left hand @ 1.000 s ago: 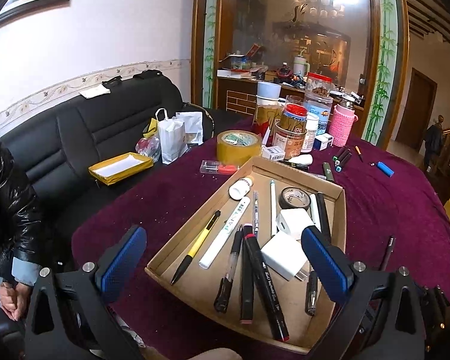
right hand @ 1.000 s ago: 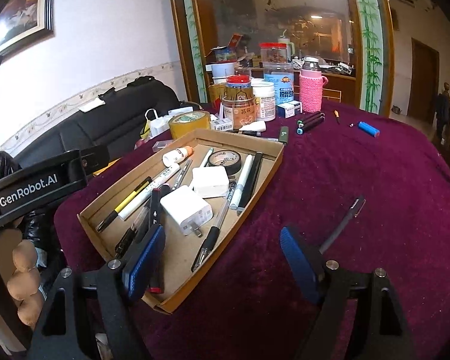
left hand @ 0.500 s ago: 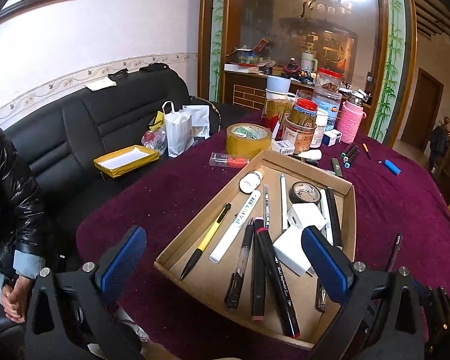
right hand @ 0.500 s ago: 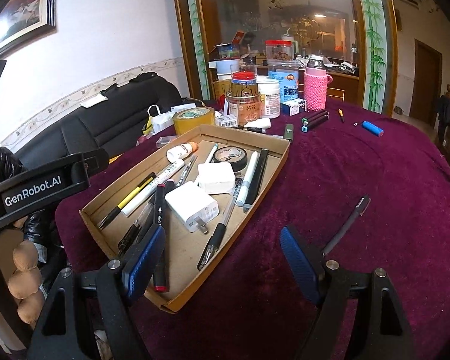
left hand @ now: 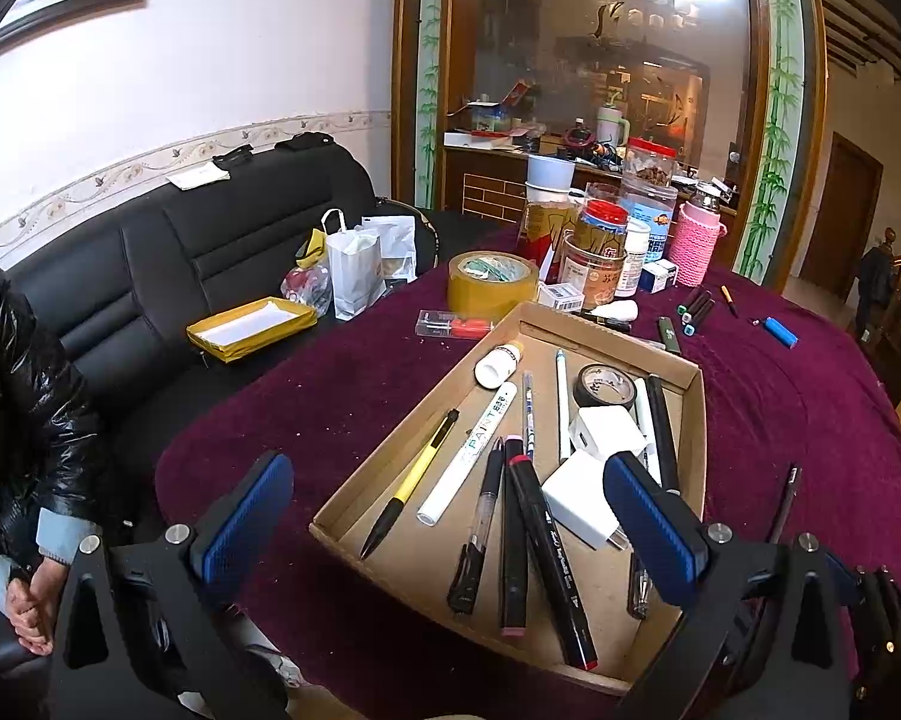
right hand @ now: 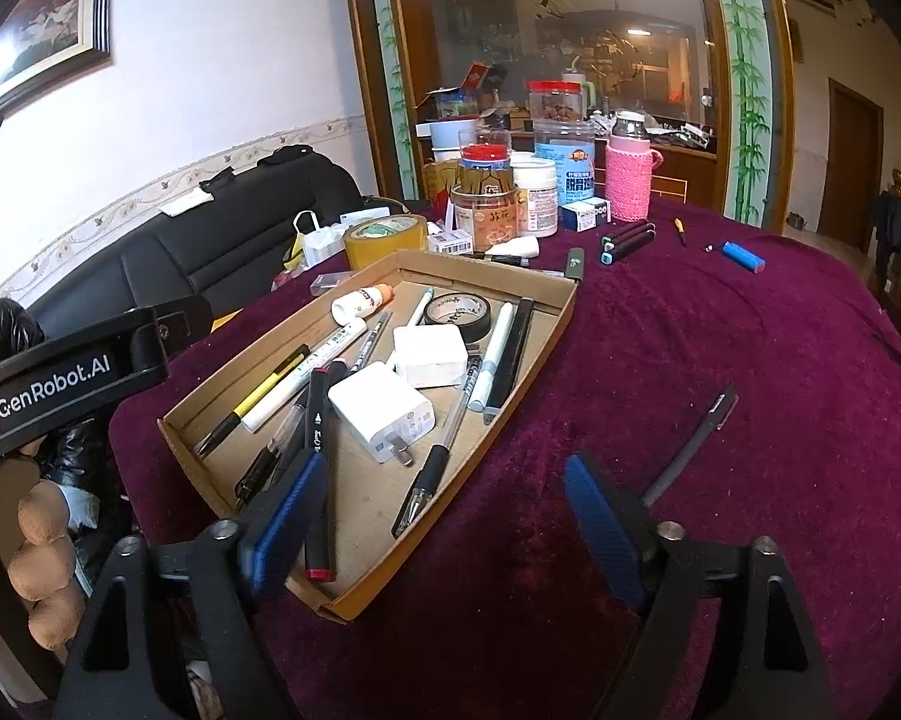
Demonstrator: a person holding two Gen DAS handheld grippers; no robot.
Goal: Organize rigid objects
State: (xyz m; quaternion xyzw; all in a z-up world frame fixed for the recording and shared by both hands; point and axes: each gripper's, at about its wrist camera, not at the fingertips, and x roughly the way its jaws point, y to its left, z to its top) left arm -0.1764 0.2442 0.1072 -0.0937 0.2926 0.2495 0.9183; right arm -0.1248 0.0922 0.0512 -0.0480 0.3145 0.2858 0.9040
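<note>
The right gripper [right hand: 441,531] is hovering above the near edge of the surface [right hand: 720,360] with its jaws opening and nothing between them; its left blue pad is hanging over the near corner of the cardboard tray [right hand: 528,372], its right pad over bare purple cloth. Just beyond that right pad, a dark pen [right hand: 690,444] is lying alone on the cloth, outside the tray. The left gripper [left hand: 450,516] is also standing spread wide and empty, framing the tray [left hand: 693,420] from the other side. Inside the tray, two white chargers [right hand: 384,411] are sitting among pens, with a yellow pen [left hand: 411,480], a white paint marker [left hand: 471,453], a black marker with a red end [left hand: 549,558], a roll of dark tape [right hand: 456,312] and a small white bottle [right hand: 360,303] lying around them. Past the tray's far wall, a roll of tan packing tape [right hand: 384,240], several jars [right hand: 486,198] and a pink knitted bottle [right hand: 627,180] are crowding the back of the surface, while a blue lighter [right hand: 744,257] and a few markers [right hand: 627,240] are lying loose to the right. A person in a black jacket [left hand: 18,420] is sitting by the black sofa [left hand: 210,252].
</note>
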